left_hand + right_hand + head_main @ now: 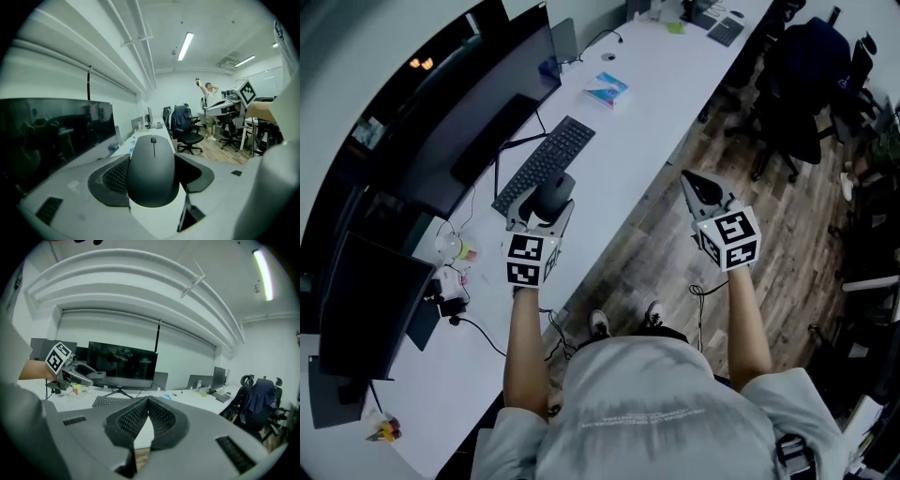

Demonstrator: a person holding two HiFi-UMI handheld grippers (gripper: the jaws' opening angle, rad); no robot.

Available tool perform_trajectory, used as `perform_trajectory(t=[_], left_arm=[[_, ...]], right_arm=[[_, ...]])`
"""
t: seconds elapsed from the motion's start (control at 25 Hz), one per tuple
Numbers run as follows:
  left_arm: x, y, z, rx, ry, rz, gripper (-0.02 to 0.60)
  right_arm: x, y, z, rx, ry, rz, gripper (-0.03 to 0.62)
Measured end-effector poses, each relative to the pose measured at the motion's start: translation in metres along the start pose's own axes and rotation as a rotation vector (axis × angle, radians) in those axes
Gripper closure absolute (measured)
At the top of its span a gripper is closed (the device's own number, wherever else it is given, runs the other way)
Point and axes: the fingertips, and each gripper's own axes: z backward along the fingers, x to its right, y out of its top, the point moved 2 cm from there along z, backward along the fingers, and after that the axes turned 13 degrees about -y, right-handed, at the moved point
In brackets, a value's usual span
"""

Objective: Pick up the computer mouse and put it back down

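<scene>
My left gripper (542, 208) is clamped on the mouse (153, 168). The mouse is smooth matte black, with a small scroll wheel and a seam down its middle. It hangs above the white desk (666, 84), just beside the keyboard's (546, 161) near end. My right gripper (148, 414) is pressed together on nothing, over the wood floor (670, 258), well apart from the keyboard. A dark monitor (478, 103) stands behind the keyboard.

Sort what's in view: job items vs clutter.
Job:
computer mouse, clamped in the left gripper
white desk, for setting it down

Lying about:
keyboard
monitor
blue-white packet
office chair
right gripper, shut and empty
</scene>
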Motion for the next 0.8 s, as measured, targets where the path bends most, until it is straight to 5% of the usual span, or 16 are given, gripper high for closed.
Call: perform_trajectory(t=[0.32, 0.8], left_arm=[[0.018, 0.055, 0.010, 0.072, 0.013, -0.077, 0.291], [0.039, 0.070, -0.007, 0.048, 0.029, -0.107, 0.291]], right_arm=[[0.016, 0.022, 0.017, 0.073, -0.003, 0.013, 0.592], [0.043, 0.015, 0.026, 0.077, 0.001, 0.013, 0.592]])
